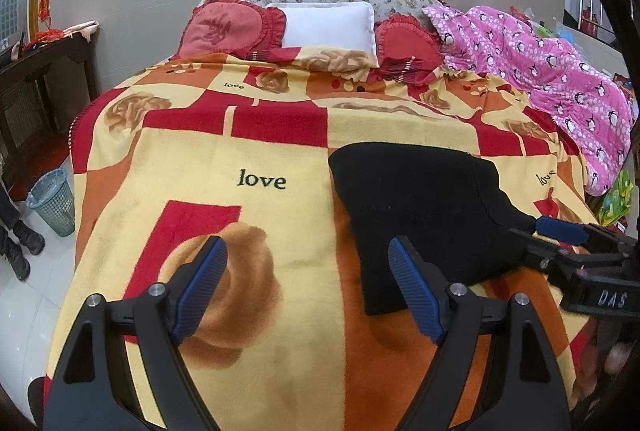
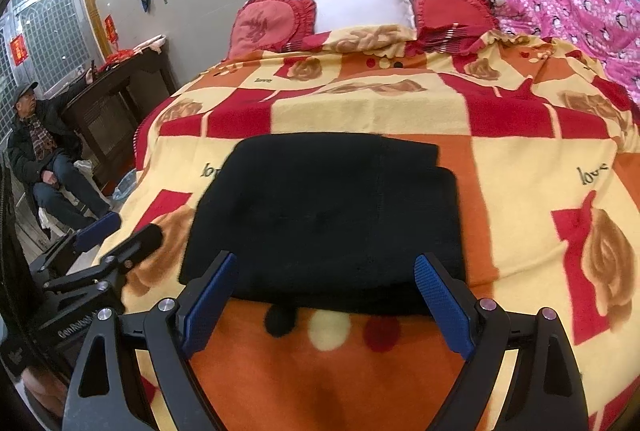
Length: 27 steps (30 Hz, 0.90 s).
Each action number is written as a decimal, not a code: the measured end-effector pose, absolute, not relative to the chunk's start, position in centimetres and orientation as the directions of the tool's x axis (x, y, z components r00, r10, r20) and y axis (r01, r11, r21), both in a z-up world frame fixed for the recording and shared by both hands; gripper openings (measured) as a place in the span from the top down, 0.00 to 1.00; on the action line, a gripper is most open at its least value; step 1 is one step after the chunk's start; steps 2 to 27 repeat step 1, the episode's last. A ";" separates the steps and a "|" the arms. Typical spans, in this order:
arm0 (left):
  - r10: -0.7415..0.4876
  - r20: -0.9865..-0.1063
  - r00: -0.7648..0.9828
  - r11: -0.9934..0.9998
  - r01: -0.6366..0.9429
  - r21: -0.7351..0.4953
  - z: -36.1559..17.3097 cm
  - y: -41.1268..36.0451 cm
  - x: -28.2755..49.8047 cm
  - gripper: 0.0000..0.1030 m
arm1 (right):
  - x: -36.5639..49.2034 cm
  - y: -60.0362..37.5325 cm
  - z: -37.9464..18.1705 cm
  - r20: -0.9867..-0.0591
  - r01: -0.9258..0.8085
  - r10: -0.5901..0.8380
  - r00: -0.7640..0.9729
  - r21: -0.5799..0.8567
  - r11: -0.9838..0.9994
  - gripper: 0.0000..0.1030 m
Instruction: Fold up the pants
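A: Where are the pants (image 2: 328,219) right now?

B: Folded into a compact black block, lying flat on the patterned blanket (image 1: 256,159) that covers the bed, toward its near end

A: And the left tongs (image 1: 308,287)?

B: Spread wide apart with nothing between the blue pads, hanging over the blanket just left of the pants

A: The right tongs (image 2: 324,303)?

B: Also wide apart and empty, poised at the near edge of the pants, one pad at each side of it

A: Anything else on the bed?

B: A white pillow (image 1: 328,25) between two red cushions at the head, and a pink quilt (image 1: 552,79) bunched along the right side
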<state>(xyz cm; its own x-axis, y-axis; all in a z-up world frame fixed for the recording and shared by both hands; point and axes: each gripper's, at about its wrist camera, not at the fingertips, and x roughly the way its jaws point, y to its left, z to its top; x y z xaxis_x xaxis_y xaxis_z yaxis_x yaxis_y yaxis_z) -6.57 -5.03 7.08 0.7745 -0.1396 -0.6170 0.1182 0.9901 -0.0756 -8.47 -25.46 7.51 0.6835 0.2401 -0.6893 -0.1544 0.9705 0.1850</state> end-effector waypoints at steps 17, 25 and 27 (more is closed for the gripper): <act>-0.138 -0.620 0.772 0.990 0.118 -0.074 7.0 -4.8 -6.5 0.18 | -8.6 -26.0 7.5 -0.689 -0.144 0.230 0.687 0.182 0.973 0.12; -0.138 -0.620 0.772 0.990 0.118 -0.074 7.0 -4.8 -6.5 0.18 | -8.6 -26.0 7.5 -0.689 -0.144 0.230 0.687 0.182 0.973 0.12; -0.138 -0.620 0.772 0.990 0.118 -0.074 7.0 -4.8 -6.5 0.18 | -8.6 -26.0 7.5 -0.689 -0.144 0.230 0.687 0.182 0.973 0.12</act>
